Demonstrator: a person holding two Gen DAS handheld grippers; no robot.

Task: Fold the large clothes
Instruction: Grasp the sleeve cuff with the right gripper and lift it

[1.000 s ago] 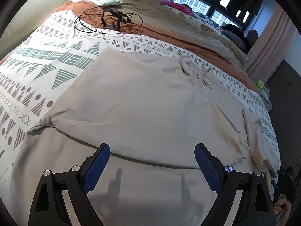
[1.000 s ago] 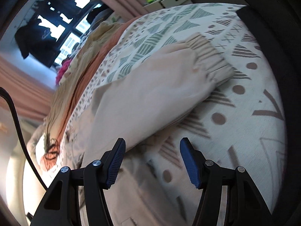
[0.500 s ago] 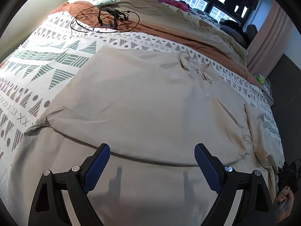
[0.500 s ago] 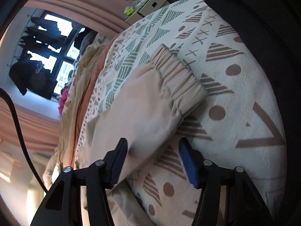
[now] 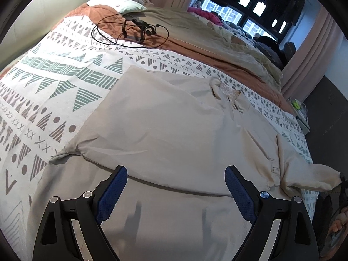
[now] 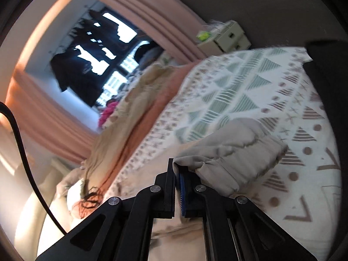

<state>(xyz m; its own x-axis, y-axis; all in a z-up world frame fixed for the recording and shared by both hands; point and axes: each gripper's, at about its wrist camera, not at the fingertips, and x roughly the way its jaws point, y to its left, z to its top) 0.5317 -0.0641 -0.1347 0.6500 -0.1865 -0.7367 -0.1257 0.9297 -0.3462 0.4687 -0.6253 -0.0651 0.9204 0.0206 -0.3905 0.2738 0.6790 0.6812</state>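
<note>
A large beige shirt [image 5: 174,130] lies spread on the patterned bedspread [image 5: 54,91], collar toward the far side. My left gripper [image 5: 176,191] is open and empty, hovering over the shirt's lower part. My right gripper [image 6: 176,174] is shut on the beige sleeve [image 6: 235,152] near its cuff and holds it lifted off the bed. In the left wrist view the lifted sleeve [image 5: 313,176] stretches out at the right edge.
A black cable with a headset [image 5: 132,32] lies on the far side of the bed. A pillow [image 5: 115,3] and rumpled tan blankets [image 5: 217,37] lie beyond. A small drawer unit [image 6: 226,39] stands by the curtain, next to the bed.
My right gripper has closed on the sleeve cuff and lifted it off the bed. The left gripper stayed open and drifted slightly over the shirt.
</note>
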